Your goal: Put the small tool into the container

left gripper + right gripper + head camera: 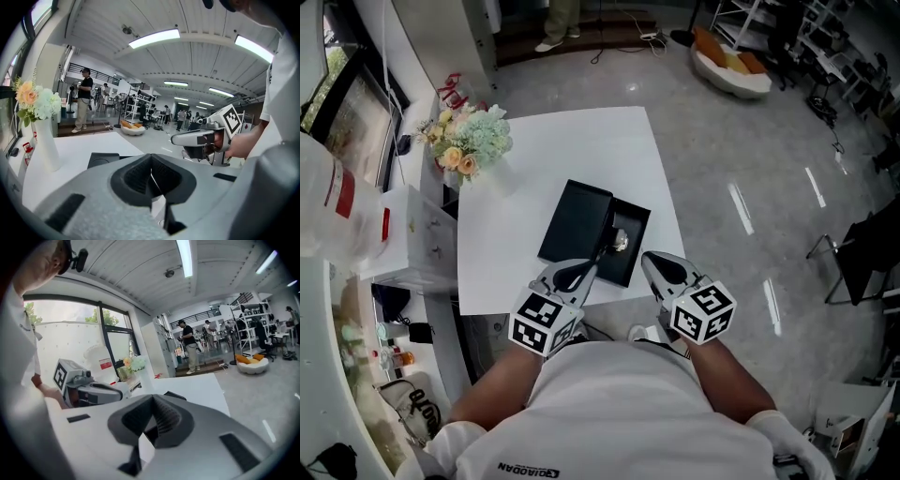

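A black container (630, 251) lies open on the white table (572, 141), its black lid (575, 222) flat beside it on the left. A small shiny tool (621, 241) rests inside the container. My left gripper (581, 272) hovers over the table's near edge, just short of the lid, pads pressed together with nothing visible between them (151, 164). My right gripper (661, 267) hangs at the container's near right corner, also shut and empty (152, 405). Each gripper view shows the other gripper beside it, and a corner of the lid (103, 159).
A white vase of flowers (469, 141) stands at the table's far left corner. A white cabinet (412, 234) adjoins the table on the left. Grey floor lies to the right, with an orange-cushioned seat (731, 64) far off. People stand in the background.
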The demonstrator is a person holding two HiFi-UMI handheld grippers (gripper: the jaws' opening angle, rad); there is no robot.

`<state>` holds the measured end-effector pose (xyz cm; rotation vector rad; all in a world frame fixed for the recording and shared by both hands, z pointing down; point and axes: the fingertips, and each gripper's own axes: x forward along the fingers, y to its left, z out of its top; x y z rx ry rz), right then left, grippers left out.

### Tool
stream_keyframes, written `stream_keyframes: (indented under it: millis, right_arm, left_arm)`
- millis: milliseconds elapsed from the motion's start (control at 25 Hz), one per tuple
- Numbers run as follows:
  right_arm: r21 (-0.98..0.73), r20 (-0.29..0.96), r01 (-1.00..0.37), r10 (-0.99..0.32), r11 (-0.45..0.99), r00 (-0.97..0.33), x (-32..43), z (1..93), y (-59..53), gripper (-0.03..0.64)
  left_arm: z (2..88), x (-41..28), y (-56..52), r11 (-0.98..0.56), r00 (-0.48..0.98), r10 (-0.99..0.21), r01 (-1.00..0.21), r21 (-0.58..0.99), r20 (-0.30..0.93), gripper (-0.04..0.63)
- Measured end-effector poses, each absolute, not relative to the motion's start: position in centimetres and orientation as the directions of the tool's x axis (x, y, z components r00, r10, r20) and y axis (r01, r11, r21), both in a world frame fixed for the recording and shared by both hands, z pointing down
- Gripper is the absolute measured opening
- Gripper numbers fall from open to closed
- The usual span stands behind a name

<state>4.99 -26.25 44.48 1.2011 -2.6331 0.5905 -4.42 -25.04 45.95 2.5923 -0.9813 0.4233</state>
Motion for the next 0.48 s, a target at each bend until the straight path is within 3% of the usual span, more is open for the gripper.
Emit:
stream_keyframes:
  millis: [480]
  right_arm:
    - [-0.227,0.333,-0.739,-0.663,0.634,-0.671,9.0,44.9,-24.3,0.005]
  left_arm:
    - [45.9,-3.9,-23.4,-0.623,0.636,-0.658,-0.761,0.182,0.404,0.009]
